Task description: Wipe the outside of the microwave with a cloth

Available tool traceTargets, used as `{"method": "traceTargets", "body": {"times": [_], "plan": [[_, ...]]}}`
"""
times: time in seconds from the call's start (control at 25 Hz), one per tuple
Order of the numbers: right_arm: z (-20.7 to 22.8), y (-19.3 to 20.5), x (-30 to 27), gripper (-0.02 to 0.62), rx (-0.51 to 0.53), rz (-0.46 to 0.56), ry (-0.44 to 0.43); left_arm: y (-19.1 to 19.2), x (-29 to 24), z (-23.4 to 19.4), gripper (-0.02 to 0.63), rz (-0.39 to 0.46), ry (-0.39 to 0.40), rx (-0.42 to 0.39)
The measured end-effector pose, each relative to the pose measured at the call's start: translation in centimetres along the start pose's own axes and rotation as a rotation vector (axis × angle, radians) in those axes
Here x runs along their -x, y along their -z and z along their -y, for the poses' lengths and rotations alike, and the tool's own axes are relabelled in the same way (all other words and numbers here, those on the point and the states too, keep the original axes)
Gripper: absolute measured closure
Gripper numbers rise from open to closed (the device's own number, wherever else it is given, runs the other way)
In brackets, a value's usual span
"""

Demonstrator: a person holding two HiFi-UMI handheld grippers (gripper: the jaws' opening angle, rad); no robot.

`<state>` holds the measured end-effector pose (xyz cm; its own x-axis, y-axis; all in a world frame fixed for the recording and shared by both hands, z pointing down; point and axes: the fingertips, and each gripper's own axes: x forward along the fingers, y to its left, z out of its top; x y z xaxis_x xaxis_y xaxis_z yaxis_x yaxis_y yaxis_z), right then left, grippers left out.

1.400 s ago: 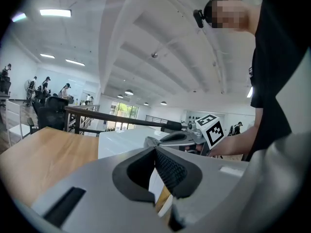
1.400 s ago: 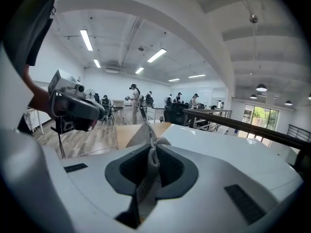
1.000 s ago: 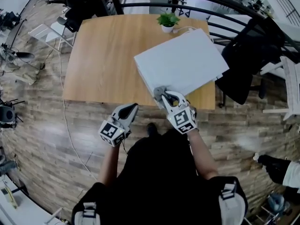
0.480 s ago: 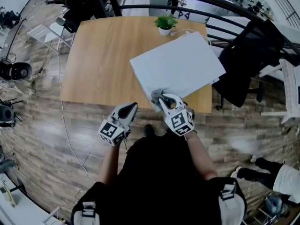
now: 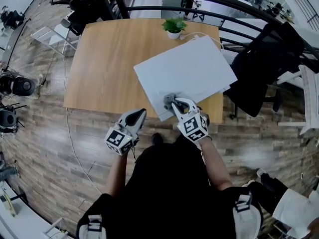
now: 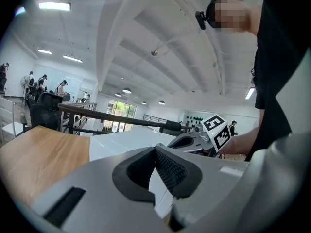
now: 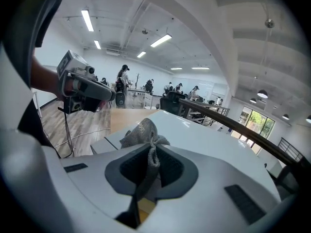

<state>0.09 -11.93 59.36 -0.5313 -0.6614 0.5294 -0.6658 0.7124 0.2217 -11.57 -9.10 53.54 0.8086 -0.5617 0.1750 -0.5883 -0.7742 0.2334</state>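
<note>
Right now, my right gripper (image 5: 173, 103) clamped on grey cloth (image 7: 141, 132), bunched wad resting on top of microwave (image 5: 187, 68), by its near corner. Cloth soft, limp, light: best gripped at bunched middle so wad sticks out past jaws. Microwave looks heavy, stiff, smooth; unlikely to shift under wiping. Its long axis runs diagonally, one corner toward me; door side not discernible. Table (image 5: 104, 59) under microwave. My left gripper (image 5: 138, 115) closed, empty, near-left of microwave, clear of it.
</note>
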Motion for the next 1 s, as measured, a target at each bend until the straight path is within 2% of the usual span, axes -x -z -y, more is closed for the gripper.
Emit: {"method": "traceTargets", "body": {"times": [1.0], "plan": [[12.6, 6.4, 4.3, 0.566, 0.005, -0.068, 0.073, -1.0, -5.7, 3.4, 0.603, -0.001, -0.064, 0.011]]}}
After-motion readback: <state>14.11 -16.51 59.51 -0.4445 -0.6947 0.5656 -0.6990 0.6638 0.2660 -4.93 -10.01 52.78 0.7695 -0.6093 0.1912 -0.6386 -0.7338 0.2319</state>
